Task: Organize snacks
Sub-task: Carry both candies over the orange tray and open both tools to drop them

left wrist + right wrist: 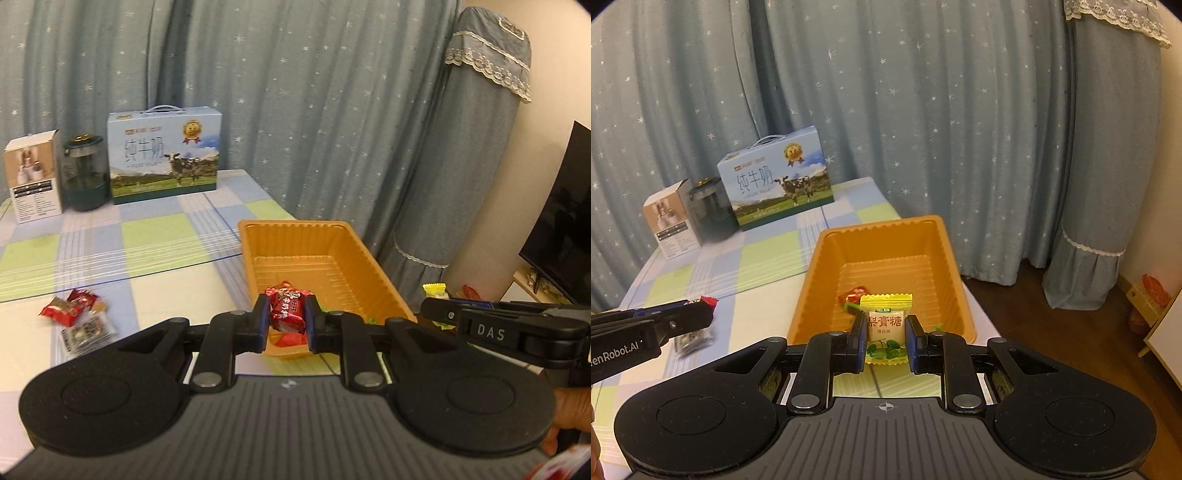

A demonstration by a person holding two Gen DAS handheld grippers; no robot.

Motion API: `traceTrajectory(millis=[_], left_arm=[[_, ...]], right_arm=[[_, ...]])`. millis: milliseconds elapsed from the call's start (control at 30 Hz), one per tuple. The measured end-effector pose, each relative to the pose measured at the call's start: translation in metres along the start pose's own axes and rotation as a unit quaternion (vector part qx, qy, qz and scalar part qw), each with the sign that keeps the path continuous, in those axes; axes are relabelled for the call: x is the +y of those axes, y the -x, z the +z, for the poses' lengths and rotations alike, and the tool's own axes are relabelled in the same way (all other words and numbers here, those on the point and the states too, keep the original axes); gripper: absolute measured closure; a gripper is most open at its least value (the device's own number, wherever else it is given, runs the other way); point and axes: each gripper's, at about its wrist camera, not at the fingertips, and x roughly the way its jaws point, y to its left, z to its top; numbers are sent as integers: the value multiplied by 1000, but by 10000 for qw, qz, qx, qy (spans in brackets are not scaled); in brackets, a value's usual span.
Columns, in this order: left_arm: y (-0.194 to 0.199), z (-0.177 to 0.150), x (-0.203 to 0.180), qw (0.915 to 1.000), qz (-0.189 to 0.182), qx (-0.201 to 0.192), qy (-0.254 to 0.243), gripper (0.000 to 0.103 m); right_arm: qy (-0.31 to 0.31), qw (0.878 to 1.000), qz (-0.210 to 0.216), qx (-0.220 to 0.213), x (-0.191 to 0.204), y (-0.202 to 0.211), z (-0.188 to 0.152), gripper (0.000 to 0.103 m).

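My left gripper [287,320] is shut on a red wrapped snack [288,310] and hangs over the near end of the orange plastic tray [295,236]. In the right wrist view my right gripper [885,336] is shut on a yellow and white candy packet [885,325], also above the near rim of the orange tray [879,236]. A red and green wrapped sweet [854,295] lies inside the tray. From the left wrist view the right gripper [428,312] shows at the right with the yellow packet [435,291]. The left gripper [705,314] enters the right wrist view from the left.
More loose snacks [74,317] lie on the checked tablecloth left of the tray. A milk carton box [164,155], a dark jar [83,173] and a small white box [35,177] stand at the table's far end against a blue curtain. A dark screen [565,229] stands at the right.
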Motion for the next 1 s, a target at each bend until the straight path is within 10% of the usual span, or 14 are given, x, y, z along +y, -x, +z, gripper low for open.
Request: traceTrajectory(millis=[1000], left_arm=[[-127,17,-4,9969,-449,624,-169,85]], right_arm=[[-27,9996,129,265,-44,-102,45,82]])
